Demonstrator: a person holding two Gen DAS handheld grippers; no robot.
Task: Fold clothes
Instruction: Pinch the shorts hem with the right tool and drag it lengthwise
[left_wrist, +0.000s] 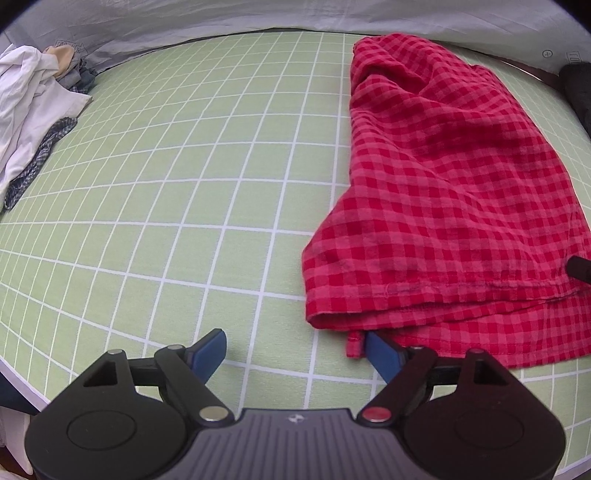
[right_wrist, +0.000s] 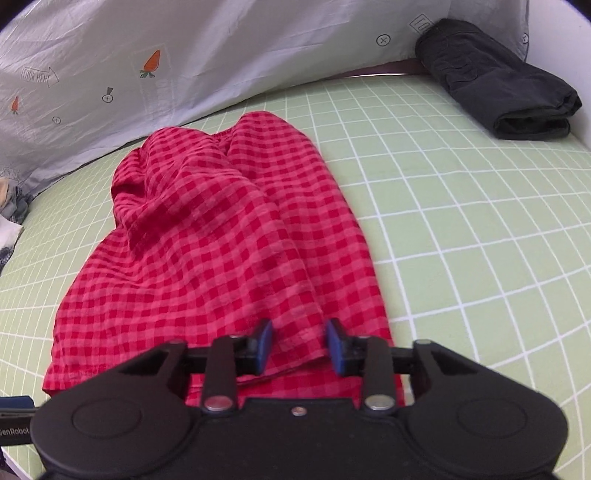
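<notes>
2 layers of soft, light red cloth (right_wrist: 221, 236) are lying limp; right fingers (right_wrist: 264, 345) are half-open astride a hem ridge, left fingers (left_wrist: 208, 349) gaping empty beside its corner.

Crinkled red checked cloth garment (right_wrist: 221, 236) on a smooth matt gridded mat (left_wrist: 184, 184).

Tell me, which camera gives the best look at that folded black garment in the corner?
The right wrist view: the folded black garment shows whole, lying on the green grid mat by the backdrop sheet. The left wrist view catches only a dark sliver of it at the right edge.
</notes>
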